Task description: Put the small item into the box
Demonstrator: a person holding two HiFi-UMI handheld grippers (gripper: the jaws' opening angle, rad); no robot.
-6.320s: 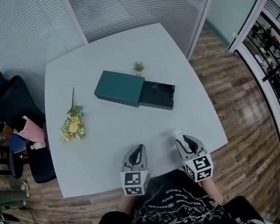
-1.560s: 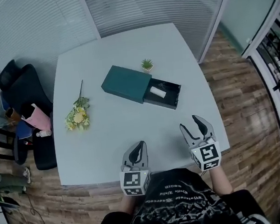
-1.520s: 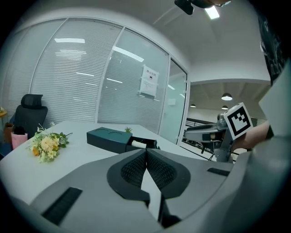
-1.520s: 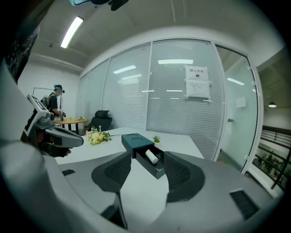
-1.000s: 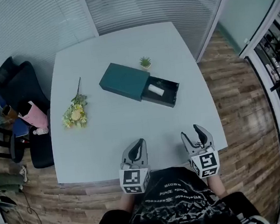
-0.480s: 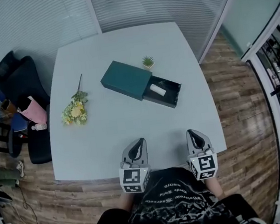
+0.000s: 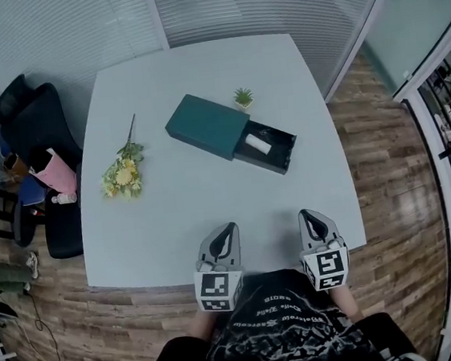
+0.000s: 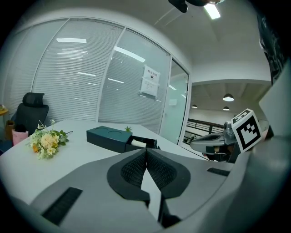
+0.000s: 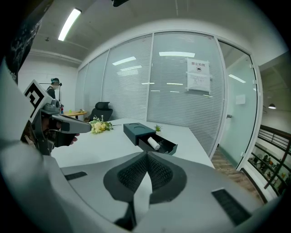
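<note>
Head view. Your left hand-held gripper (image 7: 229, 229) and right hand-held gripper (image 7: 308, 215) sit side by side at the near edge of the pale tabletop (image 7: 181, 213). Your hands are hidden behind the marker cubes, and your torso cuts off the edge below. The dark teal box (image 7: 207, 127) lies mid-table, its drawer pulled out to the right. The small item (image 7: 258, 142), white, lies inside that drawer and is too small to detail. A potted plant (image 7: 243, 97) stands just behind the box. A bouquet (image 7: 124, 172) lies well apart to the left. Wood floor, blinds behind glass walls, and a black chair (image 7: 29, 129) at the left.

Left gripper view. Jaws together, nothing between them. The box hides most of the drawer; only the item's white end shows.

Right gripper view. Jaws closed tip to tip, empty. The item lies plainly in the open drawer. Your other gripper is cut off at the left edge.
</note>
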